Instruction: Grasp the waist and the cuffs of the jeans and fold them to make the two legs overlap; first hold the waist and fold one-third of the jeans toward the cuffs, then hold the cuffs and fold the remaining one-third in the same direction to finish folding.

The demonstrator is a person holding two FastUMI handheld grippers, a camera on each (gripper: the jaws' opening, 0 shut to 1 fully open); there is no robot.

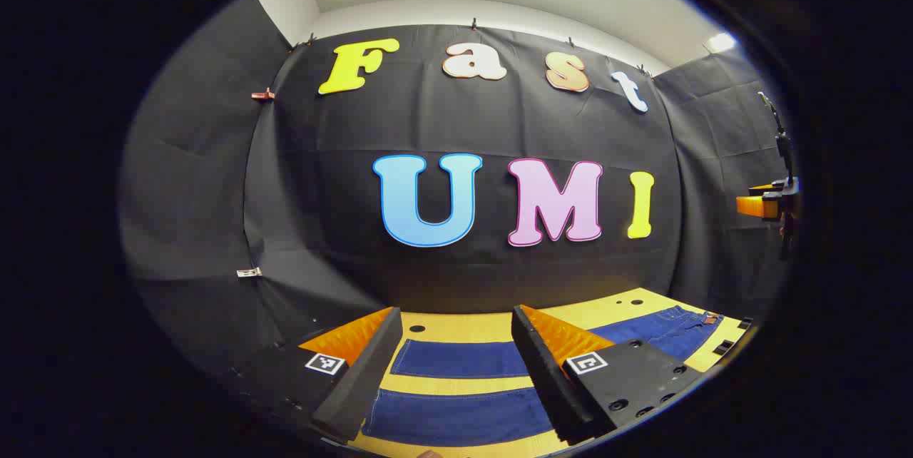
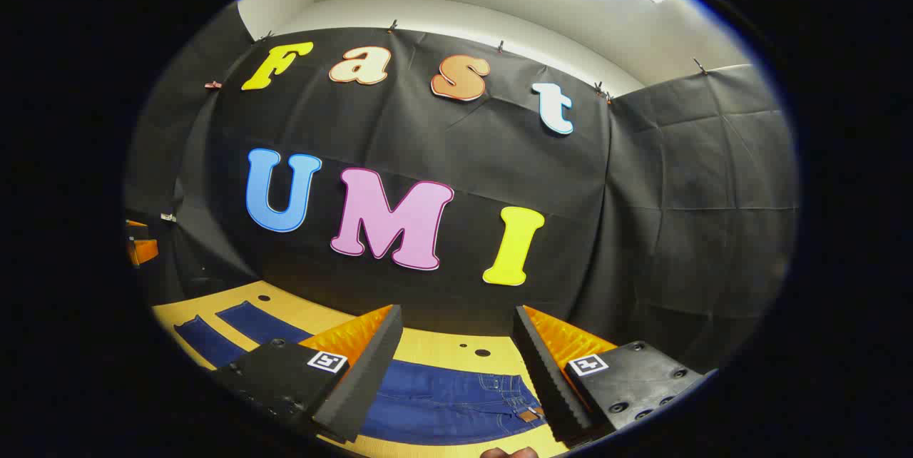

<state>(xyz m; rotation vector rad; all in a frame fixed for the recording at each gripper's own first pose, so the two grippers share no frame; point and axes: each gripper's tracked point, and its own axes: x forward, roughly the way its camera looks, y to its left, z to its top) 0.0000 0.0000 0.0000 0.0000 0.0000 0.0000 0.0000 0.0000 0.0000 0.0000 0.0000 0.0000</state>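
The jeans [image 1: 456,387] lie flat on the yellow table [image 1: 463,326], legs apart. The left gripper [image 1: 456,344] hovers above the legs, the right gripper [image 2: 456,344] above the waist [image 2: 499,397], both jaws spread, empty.

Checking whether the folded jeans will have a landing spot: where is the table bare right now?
Bare table runs as a strip between the jeans and the black cloth wall. A narrow strip lies between the two spread legs. The middle is crowded: the jeans lie flat across it, waist under the right gripper, legs under the left gripper.
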